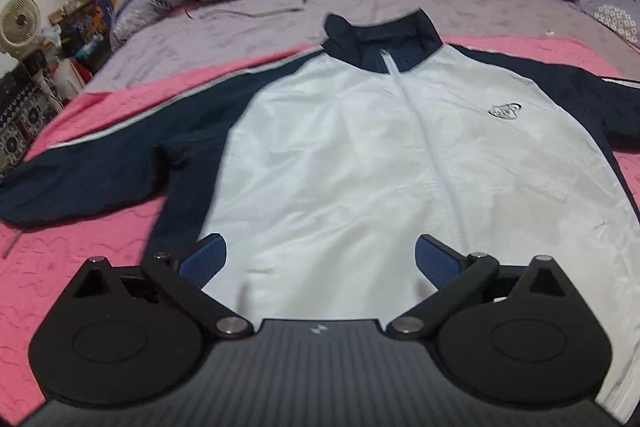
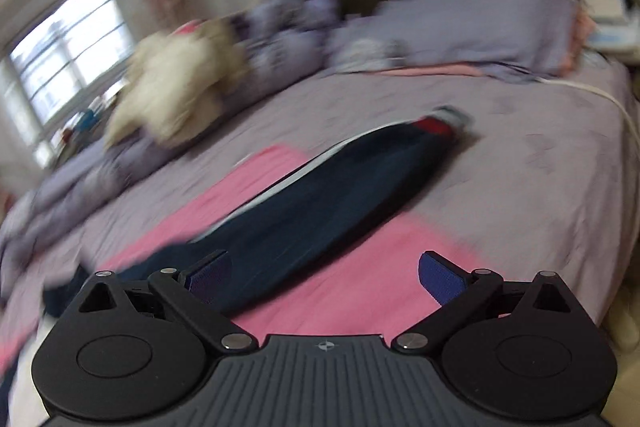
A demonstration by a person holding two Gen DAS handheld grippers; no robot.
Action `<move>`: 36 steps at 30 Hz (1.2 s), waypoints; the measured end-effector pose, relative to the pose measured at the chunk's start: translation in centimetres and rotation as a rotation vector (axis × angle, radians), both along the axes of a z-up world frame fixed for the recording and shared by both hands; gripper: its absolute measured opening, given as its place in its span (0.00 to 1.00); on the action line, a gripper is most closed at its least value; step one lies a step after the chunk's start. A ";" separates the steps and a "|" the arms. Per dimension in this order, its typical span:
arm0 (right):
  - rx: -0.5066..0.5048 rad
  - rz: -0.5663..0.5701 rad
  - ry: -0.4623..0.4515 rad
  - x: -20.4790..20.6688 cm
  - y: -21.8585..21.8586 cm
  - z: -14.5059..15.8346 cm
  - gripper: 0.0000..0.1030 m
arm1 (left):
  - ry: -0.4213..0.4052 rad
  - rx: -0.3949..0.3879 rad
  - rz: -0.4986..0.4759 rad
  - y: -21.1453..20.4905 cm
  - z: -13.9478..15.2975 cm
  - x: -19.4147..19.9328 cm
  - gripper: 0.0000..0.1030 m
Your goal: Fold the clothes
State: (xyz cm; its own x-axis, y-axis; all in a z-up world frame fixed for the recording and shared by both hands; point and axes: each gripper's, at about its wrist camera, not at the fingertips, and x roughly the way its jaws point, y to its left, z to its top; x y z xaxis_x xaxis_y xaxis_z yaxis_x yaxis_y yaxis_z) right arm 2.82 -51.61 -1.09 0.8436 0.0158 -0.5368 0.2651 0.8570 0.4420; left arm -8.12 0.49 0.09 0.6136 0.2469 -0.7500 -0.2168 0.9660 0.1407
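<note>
Pink blanket (image 1: 100, 235) carries the jacket (image 1: 340, 155) spread flat ahead of the left gripper (image 1: 320, 259), jaws apart and empty. Right gripper (image 2: 324, 279), also gaping with nothing held, faces the outstretched sleeve (image 2: 320, 195); slick fabric may slip or bunch.

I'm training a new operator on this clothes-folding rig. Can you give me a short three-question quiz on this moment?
1. True or false: the jacket lies spread out, front up, with its zip closed.
2. Which does the right claw face? A) the collar B) a navy sleeve C) the cream garment
3. Fill in: the left claw is ____ and hangs over the jacket's white lower front.

Key: 1 true. 2 B. 3 open; the right claw is open too, and neither holds cloth.
</note>
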 end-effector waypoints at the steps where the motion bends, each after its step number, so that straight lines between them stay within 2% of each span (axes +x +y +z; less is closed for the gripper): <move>1: 0.024 -0.033 0.008 1.4 -1.5 -0.4 0.98 | 0.016 -0.003 -0.003 -0.6 -0.4 0.8 0.99; 3: 0.047 -0.078 0.030 4.1 -3.9 -1.2 0.98 | 0.048 0.009 -0.014 -1.8 -1.3 2.4 0.99; 7: 0.028 -0.144 0.058 8.9 -6.9 -2.8 0.98 | 0.098 0.054 -0.033 -3.1 -3.4 4.0 1.00; 9: 0.046 -0.171 0.097 11.1 -8.0 -4.1 0.86 | 0.111 0.049 -0.030 -3.2 -4.2 4.2 1.00; 11: 0.058 -0.193 0.152 13.2 -8.9 -5.4 0.46 | 0.108 0.033 -0.024 -3.1 -4.3 4.0 1.00; 13: 0.052 -0.190 0.169 14.4 -8.8 -5.3 0.25 | 0.112 0.019 -0.019 -2.9 -4.2 3.7 1.00; 15: 0.039 -0.177 0.170 15.2 -8.2 -4.6 0.20 | 0.113 0.019 -0.019 -2.8 -3.7 3.3 1.00; 17: 0.017 -0.154 0.157 15.8 -7.2 -3.6 0.19 | 0.098 0.088 0.002 -2.6 -3.1 2.7 1.00; 18: -0.010 -0.124 0.122 15.6 -5.8 -2.5 0.18 | 0.089 0.102 0.018 -1.9 -3.0 2.2 1.00; 20: -0.080 -0.035 0.042 15.2 -1.9 0.4 0.18 | 0.072 0.129 0.049 -0.6 -2.9 1.2 1.00; 22: -0.174 0.086 -0.046 14.5 4.1 3.9 0.17 | 0.055 0.156 0.081 0.8 -2.7 0.1 1.00; 24: -0.265 0.238 -0.144 13.1 11.8 7.3 0.17 | 0.037 0.182 0.112 2.2 -2.5 -0.9 1.00; 27: -0.345 0.488 -0.267 10.7 24.9 10.3 0.17 | 0.027 0.129 0.164 5.6 -2.8 -2.6 1.00; 30: -0.362 0.719 -0.282 8.9 37.8 8.9 0.17 | 0.012 0.065 0.220 8.4 -3.1 -4.3 1.00; 33: -0.417 0.898 -0.206 7.5 49.1 4.0 0.21 | 0.006 0.005 0.271 10.8 -3.7 -5.6 1.00; 36: -0.460 1.061 -0.070 5.5 56.7 -1.6 0.39 | -0.003 -0.072 0.306 13.0 -4.2 -6.8 1.00</move>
State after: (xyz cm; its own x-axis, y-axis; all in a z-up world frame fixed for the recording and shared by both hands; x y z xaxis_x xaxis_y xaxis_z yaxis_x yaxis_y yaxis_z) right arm 8.29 5.04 -2.69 0.5515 0.5487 -0.6284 -0.6962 0.7176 0.0156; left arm -14.91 13.44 -4.13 0.5212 0.3673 -0.7703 -0.4996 0.8631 0.0736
